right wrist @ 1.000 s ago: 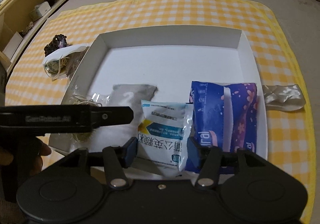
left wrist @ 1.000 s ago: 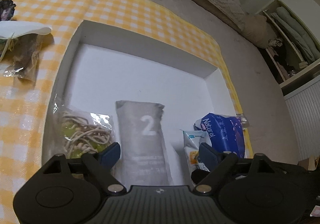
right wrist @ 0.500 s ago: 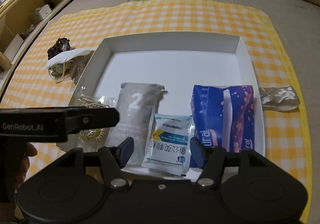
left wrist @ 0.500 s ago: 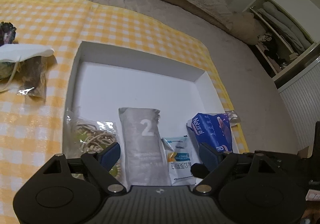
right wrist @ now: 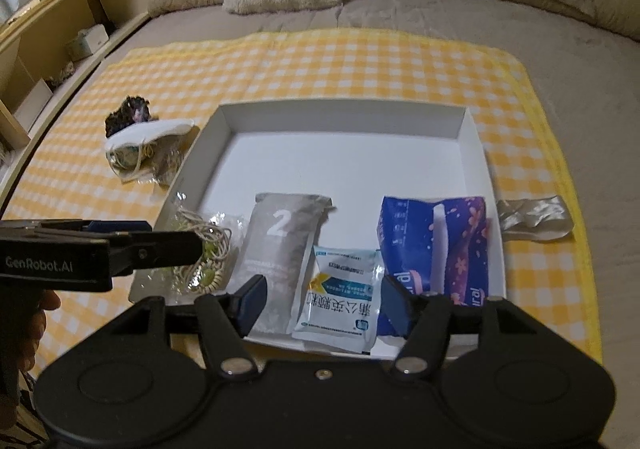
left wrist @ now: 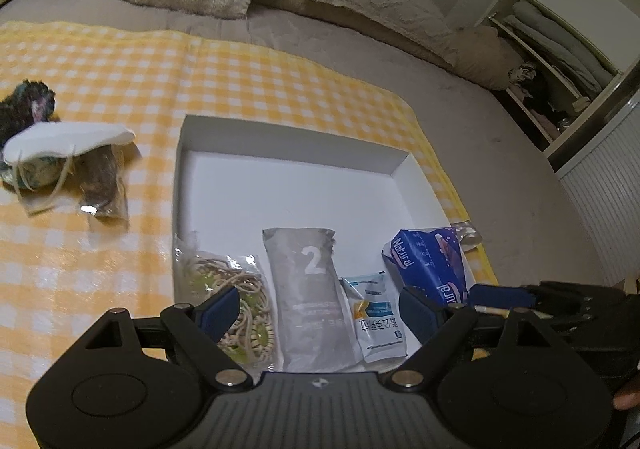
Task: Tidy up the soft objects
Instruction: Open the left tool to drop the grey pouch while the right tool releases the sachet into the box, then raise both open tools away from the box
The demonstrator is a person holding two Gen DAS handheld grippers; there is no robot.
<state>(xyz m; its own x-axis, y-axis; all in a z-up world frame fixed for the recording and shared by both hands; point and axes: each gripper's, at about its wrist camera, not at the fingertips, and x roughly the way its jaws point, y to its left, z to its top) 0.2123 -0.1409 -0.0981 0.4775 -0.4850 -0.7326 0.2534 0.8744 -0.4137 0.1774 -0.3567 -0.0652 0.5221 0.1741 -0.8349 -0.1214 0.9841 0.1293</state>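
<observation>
A shallow white box lies on a yellow checked cloth spread over the bed. Four soft packs lie in a row along its near edge. The grey pouch with a white "2" has its long axis running from the near edge toward the far wall, its top end pointing away. Left of it is a clear bag of coiled cords, crumpled and shiny. Right of it lies a small white and blue sachet, its print upside down in the right wrist view. The blue and purple tissue pack lies lengthwise just beside the right wall.

The left hand-held gripper hovers above the pouch with its jaws spread wide and empty. The right hand-held gripper hangs over the sachet, jaws apart, pinching nothing.

Outside the box, a white mask rests on a small heap at the left, and a silvery wrapper lies at the right.
</observation>
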